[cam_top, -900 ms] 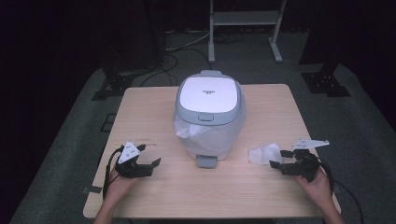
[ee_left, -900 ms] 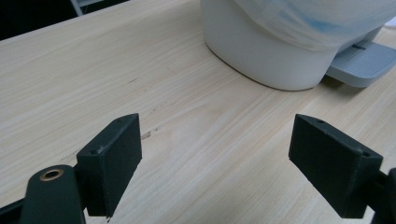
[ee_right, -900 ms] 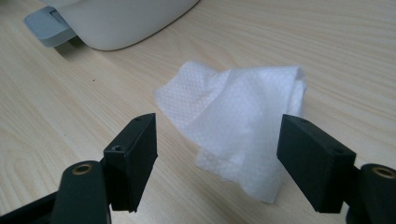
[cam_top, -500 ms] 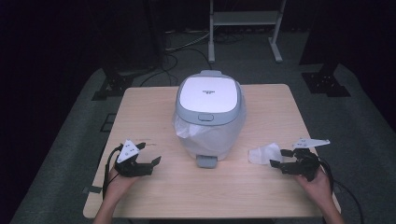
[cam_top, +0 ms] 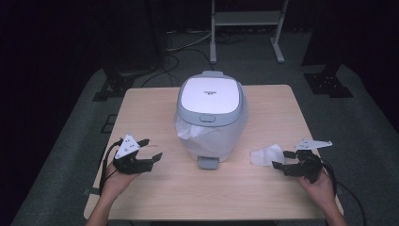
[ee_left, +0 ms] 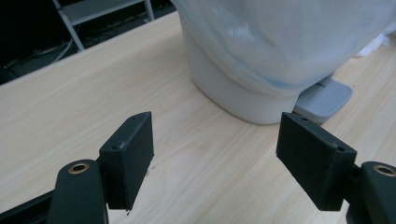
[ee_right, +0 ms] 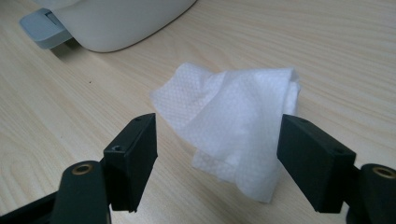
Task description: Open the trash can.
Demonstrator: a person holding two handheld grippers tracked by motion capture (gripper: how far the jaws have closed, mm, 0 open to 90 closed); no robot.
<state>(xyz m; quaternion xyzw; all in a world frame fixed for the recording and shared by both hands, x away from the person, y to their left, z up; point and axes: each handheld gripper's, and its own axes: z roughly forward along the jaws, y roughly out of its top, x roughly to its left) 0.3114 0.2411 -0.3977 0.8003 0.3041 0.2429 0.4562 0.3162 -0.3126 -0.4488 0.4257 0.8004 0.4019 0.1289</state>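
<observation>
Right of the bin, the tissue lies crumpled on the table just ahead of your R gripper, jaws wide & empty, lined up to pinch it, while your L gripper waits open w/ nothing held.

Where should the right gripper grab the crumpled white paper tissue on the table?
Probably the raised, bunched fold of the crumpled white paper tissue, nearest the right gripper. It stands up off the light wooden table, while the thin edges lie flat. Come in low from the person's side, open fingers either side of the fold, then close.
</observation>
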